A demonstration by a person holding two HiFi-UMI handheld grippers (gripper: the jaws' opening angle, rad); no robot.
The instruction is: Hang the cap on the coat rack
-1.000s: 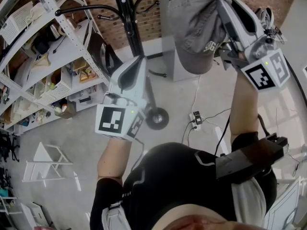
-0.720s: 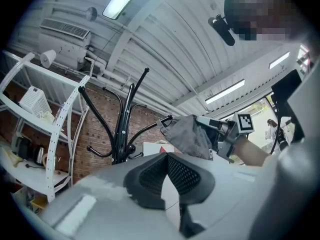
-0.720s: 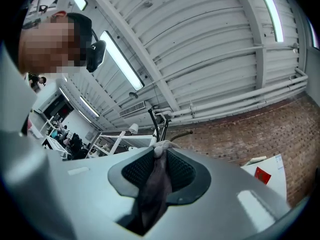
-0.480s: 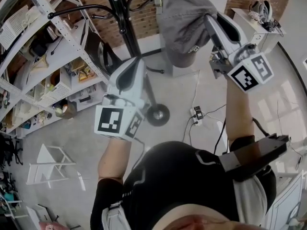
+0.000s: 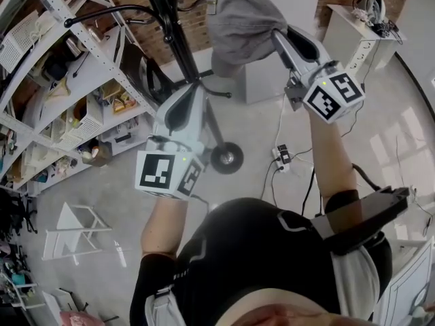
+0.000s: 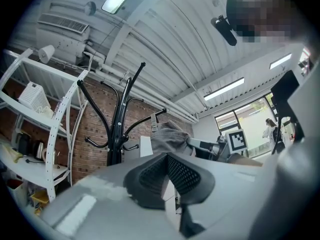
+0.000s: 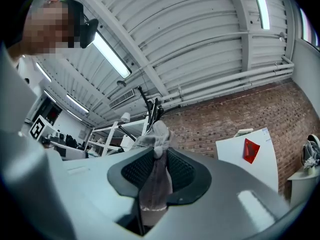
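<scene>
White shelving (image 5: 95, 49), crowded with baskets and small goods, filled the left of the head view. Beside it stood the black coat rack (image 5: 163, 12), its pole slanting up out of the top of the frame and its curved arms spreading to either side. A white cabinet (image 5: 350, 32) stood against the brick wall at far right.

The grey cap (image 5: 238, 26) hung high beside the rack's pole, bunched and drooping. In the left gripper view its back strap crossed one upturned black arm of the rack, though no view showed whether the strap was looped over that arm.

The right gripper (image 5: 277, 34) reached up to the cap's right side. Its own view showed a fold of the grey cloth running down between the two mesh pads, which were clamped on it.

The left gripper (image 5: 192, 92) sat lower, in front of the pole and apart from the cap. Its jaws stood together at the tips with nothing between them.

A small power strip (image 5: 282, 156) lay on the grey floor below the right forearm
</scene>
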